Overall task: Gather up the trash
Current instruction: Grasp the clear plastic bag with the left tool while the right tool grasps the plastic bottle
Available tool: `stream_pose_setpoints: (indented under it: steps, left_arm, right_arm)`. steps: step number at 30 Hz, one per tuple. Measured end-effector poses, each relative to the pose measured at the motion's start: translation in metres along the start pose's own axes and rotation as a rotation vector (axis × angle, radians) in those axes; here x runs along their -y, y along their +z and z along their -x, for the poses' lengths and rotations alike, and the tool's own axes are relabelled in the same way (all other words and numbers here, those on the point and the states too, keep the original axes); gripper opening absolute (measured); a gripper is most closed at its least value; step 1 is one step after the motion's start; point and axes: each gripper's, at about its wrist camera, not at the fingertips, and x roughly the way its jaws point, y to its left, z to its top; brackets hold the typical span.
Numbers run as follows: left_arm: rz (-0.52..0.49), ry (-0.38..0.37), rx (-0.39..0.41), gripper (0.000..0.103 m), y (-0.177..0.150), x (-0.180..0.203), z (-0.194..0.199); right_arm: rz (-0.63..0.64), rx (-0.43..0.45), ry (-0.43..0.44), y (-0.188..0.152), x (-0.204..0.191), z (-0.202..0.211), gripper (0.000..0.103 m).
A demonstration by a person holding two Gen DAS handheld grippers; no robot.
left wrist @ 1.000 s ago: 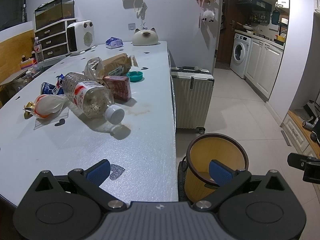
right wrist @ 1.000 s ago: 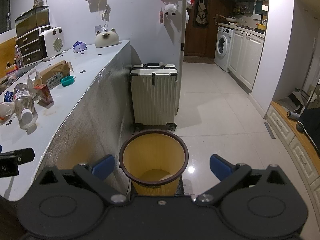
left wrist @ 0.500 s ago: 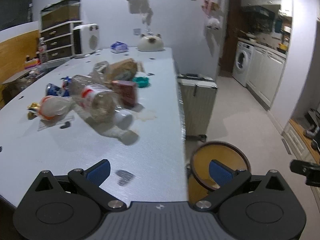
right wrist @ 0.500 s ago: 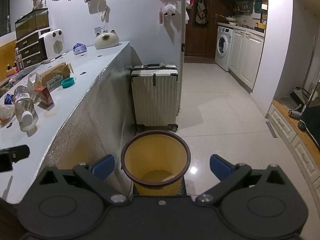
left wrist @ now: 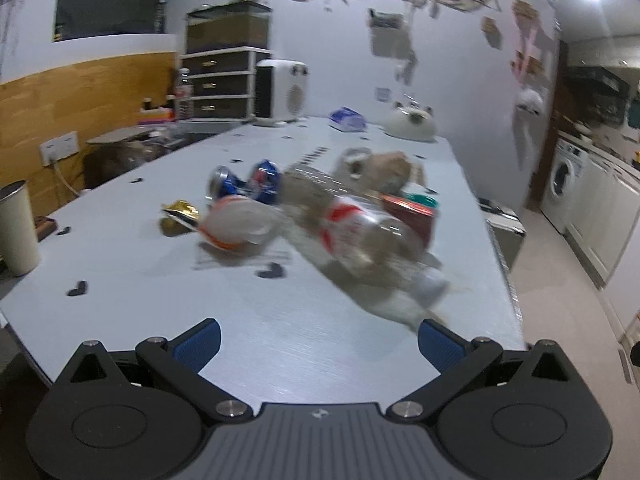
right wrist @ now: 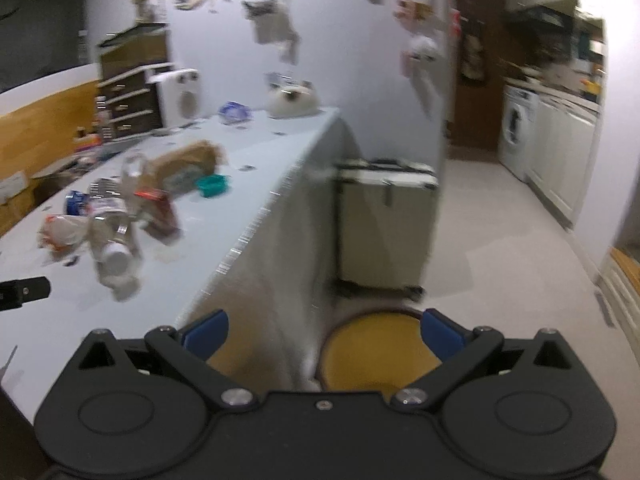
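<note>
Reaching ahead, your wide-open left tool (left wrist: pixel 318 340) faces the clear plastic bottle (left wrist: pixel 360 236), lying cap-toward-you, slightly right, on the surface (left wrist: pixel 160 300).

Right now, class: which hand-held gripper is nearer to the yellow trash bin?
Right. The right hand-held gripper hangs just above the yellow trash bin; the left hand-held gripper is over the table, facing the trash.

Bare table (left wrist: pixel 132 292) ahead of the bottle (left wrist: pixel 360 236). Cup (left wrist: pixel 16 228) at far left edge. Suitcase (right wrist: pixel 384 224) behind bin (right wrist: pixel 372 344).
</note>
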Motion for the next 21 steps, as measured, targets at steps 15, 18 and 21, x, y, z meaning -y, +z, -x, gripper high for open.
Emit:
stream_pose_setpoints:
  steps: [15,18,21]
  left_arm:
    - [-0.018,0.036,0.021,0.103,0.01,-0.052,-0.011]
    - [-0.023,0.048,0.005,0.103,0.012,-0.058,-0.016]
    - [-0.036,0.033,0.015,0.103,0.018,-0.063,-0.018]
  right_arm:
    - [0.119,0.115,0.42,0.038,-0.112,-0.078,0.103]
    - [0.118,0.11,0.452,0.041,-0.128,-0.089,0.093]
    - [0.111,0.061,0.513,0.043,-0.138,-0.106,0.078]
